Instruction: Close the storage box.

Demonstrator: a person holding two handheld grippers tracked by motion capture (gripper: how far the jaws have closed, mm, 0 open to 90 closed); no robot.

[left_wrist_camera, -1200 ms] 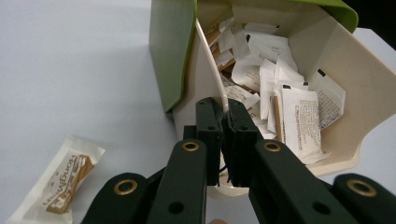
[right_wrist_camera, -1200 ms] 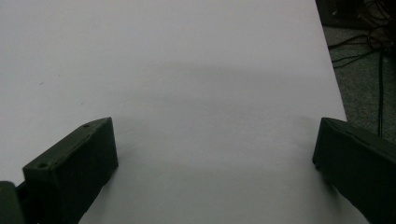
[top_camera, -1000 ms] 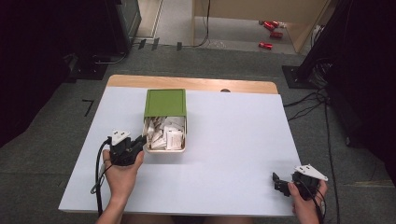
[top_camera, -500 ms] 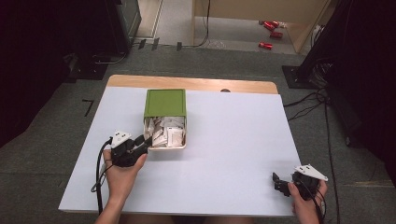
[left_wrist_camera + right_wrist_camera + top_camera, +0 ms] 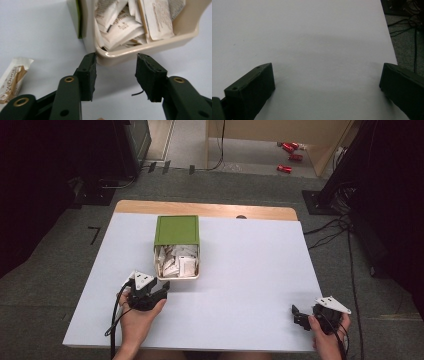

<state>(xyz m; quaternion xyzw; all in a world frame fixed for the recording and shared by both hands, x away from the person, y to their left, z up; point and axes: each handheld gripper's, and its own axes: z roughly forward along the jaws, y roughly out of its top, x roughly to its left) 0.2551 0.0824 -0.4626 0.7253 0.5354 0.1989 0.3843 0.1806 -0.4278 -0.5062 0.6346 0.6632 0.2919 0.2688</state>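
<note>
Two grippers: our left gripper [image 5: 115, 72] has just been opening, empty, before the box [image 5: 140, 51]; our right gripper [image 5: 327, 85] gapes empty.

Box [image 5: 140, 50]: far end cut off by the left gripper view's top edge.
Packet [image 5: 11, 80] left of box: print cropped, partly unreadable.

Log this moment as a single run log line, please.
left gripper: open, jaws just opening, nothing between, at box rim | packet: on table beside it | right gripper: open, empty
</note>
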